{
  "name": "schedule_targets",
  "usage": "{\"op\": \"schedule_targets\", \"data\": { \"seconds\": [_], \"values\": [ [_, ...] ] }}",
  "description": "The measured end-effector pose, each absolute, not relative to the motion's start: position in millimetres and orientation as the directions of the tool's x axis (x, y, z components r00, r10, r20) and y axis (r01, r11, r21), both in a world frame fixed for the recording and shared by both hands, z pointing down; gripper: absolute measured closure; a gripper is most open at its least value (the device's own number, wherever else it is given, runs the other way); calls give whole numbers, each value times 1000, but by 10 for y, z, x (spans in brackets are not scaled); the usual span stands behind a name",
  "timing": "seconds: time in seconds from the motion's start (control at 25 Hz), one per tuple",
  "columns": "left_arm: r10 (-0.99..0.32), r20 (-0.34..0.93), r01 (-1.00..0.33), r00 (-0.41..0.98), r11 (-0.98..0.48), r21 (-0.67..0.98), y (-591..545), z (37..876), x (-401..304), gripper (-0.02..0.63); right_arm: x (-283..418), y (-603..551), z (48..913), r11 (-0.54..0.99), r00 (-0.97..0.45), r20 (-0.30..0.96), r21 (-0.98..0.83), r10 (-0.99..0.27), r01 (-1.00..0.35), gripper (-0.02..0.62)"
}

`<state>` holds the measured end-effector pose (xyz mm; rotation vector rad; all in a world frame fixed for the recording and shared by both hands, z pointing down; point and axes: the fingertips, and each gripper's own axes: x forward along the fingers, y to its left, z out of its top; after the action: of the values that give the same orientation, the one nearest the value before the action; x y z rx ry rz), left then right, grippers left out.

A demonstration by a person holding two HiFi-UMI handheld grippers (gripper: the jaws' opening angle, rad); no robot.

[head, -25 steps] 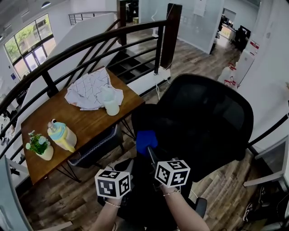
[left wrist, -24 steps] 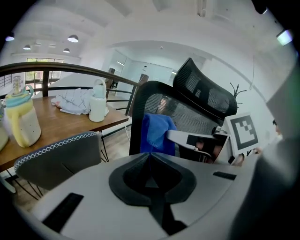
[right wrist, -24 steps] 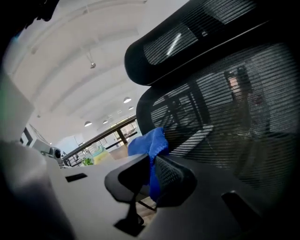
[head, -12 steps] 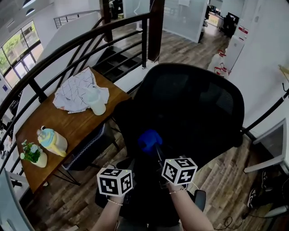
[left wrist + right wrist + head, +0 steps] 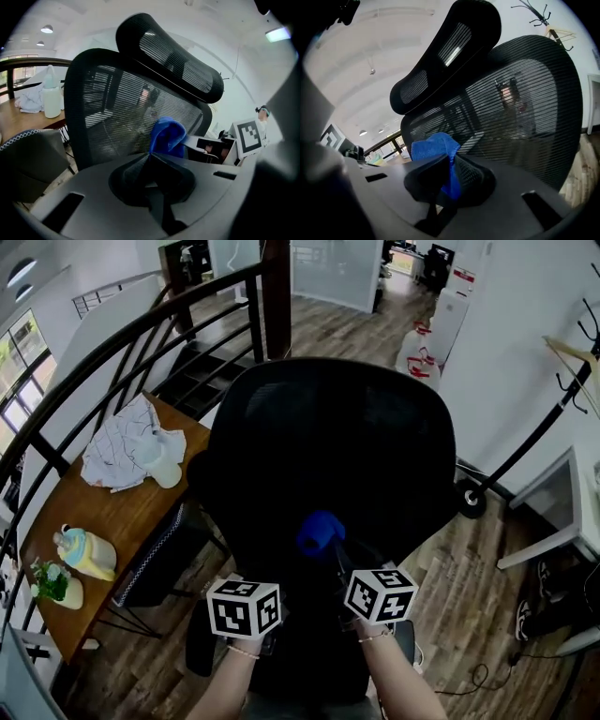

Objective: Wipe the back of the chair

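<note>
A black mesh office chair's back [image 5: 337, 446] fills the middle of the head view, and its headrest [image 5: 445, 56] stands above the mesh [image 5: 525, 108] in the right gripper view. My right gripper [image 5: 444, 164] is shut on a bunched blue cloth [image 5: 321, 531], held at the lower middle of the chair back. I cannot tell whether the cloth touches the mesh. My left gripper [image 5: 149, 158] is shut with nothing in it, just left of the cloth [image 5: 168, 136]. Its marker cube [image 5: 244, 607] sits beside the right one [image 5: 380, 594].
A wooden table [image 5: 112, 512] at the left carries a crumpled white cloth [image 5: 117, 446], a white bottle [image 5: 164, 470], a yellow and blue bottle [image 5: 86, 552] and a small plant [image 5: 54, 584]. A black railing [image 5: 141, 343] curves behind it. A coat stand [image 5: 553, 418] and white desk [image 5: 562, 512] are at the right.
The view has swung so the chair back now sits centred and the table lies further left. Both grippers shifted slightly right, and the blue cloth stays in the right one.
</note>
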<state>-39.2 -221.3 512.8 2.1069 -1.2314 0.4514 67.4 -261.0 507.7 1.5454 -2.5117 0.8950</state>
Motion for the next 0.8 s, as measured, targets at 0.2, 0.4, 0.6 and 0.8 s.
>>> {"op": "schedule_targets", "data": {
  "seconds": [0.2, 0.4, 0.6, 0.8],
  "values": [
    [-606, 578, -837, 547, -411, 361, -2245, 5118, -24, 588, 1125, -2551, 5077, 257, -424, 339, -440, -840, -860, 538],
    [-553, 591, -806, 587, -470, 359, -2211, 5162, 323, 588, 1539, -2449, 5087, 179, -351, 340, -445, -872, -877, 538],
    [-516, 586, -771, 624, -528, 356, -2211, 5139, 709, 588, 1964, -2332, 5109, 109, -283, 346, -445, -895, -889, 538],
    [-487, 582, -743, 651, -566, 357, -2191, 5111, 970, 588, 2353, -2250, 5157, 33, -212, 352, -451, -912, -892, 538]
  ]
}}
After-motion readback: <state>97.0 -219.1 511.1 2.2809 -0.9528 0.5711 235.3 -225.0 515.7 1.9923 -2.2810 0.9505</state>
